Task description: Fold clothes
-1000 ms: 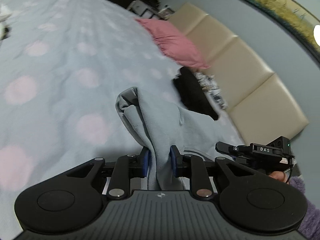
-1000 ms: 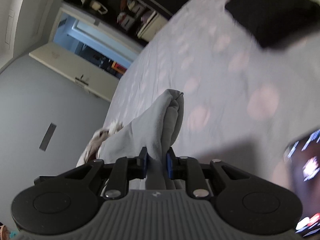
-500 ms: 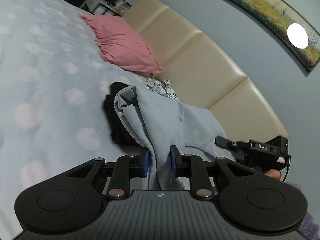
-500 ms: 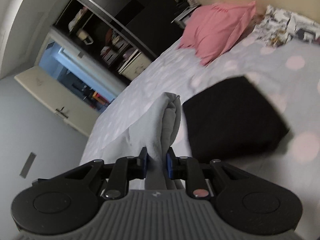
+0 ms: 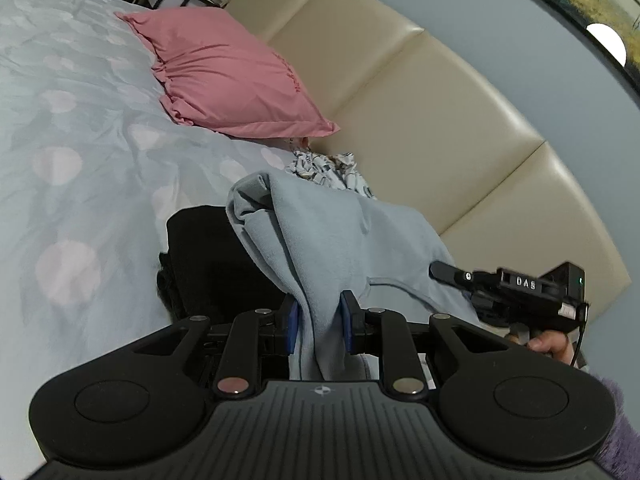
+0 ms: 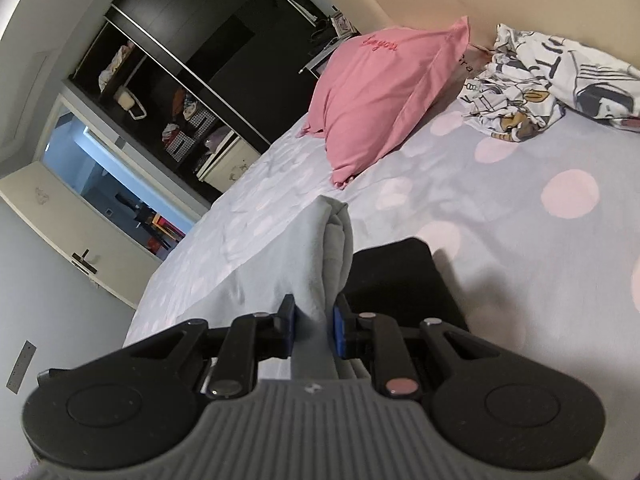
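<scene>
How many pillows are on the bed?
1. The pink pillow leans against the headboard at the top of the bed. The crumpled printed cloth beside it could be hiding another.

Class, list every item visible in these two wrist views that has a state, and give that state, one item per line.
Left gripper: shut on the light blue garment.
Right gripper: shut on the same garment.
Light blue garment: bunched, held up between both grippers.
Black folded garment: lying flat on the bed.
Pink pillow: propped against the beige headboard.
White patterned cloth: crumpled, unfolded.
Dark wardrobe: open.
</scene>
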